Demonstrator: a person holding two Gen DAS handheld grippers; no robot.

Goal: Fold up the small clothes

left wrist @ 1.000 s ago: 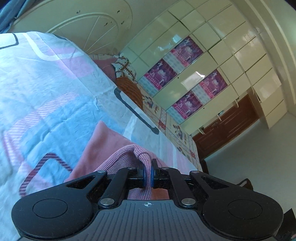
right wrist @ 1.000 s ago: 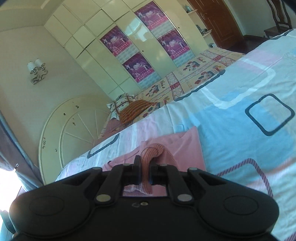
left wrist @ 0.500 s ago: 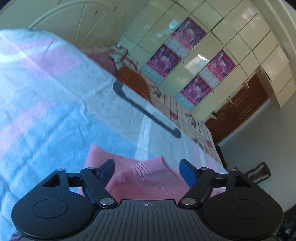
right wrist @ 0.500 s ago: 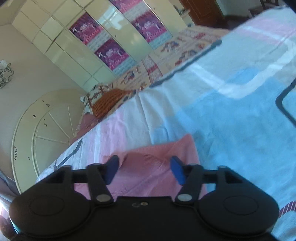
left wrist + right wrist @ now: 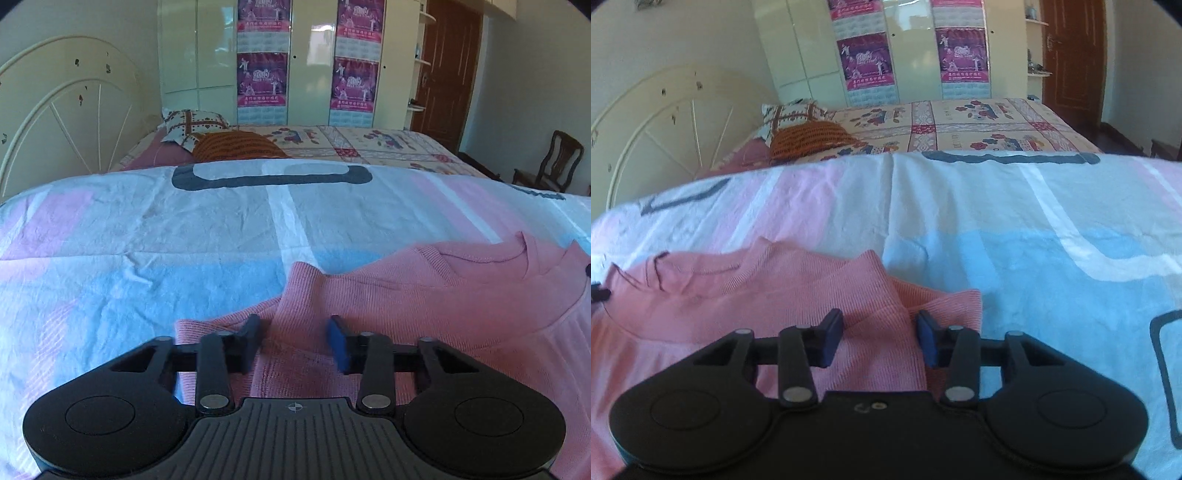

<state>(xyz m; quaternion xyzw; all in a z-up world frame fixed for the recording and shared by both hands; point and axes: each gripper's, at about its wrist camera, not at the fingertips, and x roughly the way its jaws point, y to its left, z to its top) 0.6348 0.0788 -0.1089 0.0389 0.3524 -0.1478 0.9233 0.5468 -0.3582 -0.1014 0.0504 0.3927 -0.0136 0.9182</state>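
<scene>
With both pairs of fingers standing apart and gripping nothing, the left gripper (image 5: pixel 295 339) and the right gripper (image 5: pixel 879 338) each hang low over a shoulder of the pink knit top (image 5: pixel 424 295), one at either end of the garment. The left fingers (image 5: pixel 338 349) straddle a raised peak of fabric at the top's left shoulder, with a strip of sleeve showing beneath it; the right fingers (image 5: pixel 925 343) straddle the matching peak at the opposite shoulder, where a flap of sleeve juts out toward the bare sheet. Whether the pads touch the knit I cannot tell. Between the two grippers the neckline lies rumpled, pointing toward the far side of the bed (image 5: pixel 147 240), and the top sits near the bed's near edge on the blue, pink and white patterned sheet. A second bed and a wardrobe with posters stand beyond. The step in hand looks like a fold just laid down or about to be regripped, with the sleeves partly tucked. The next move likely calls for closing on the side edges or hem and carrying them evenly across, keeping the soft knit from bunching.
</scene>
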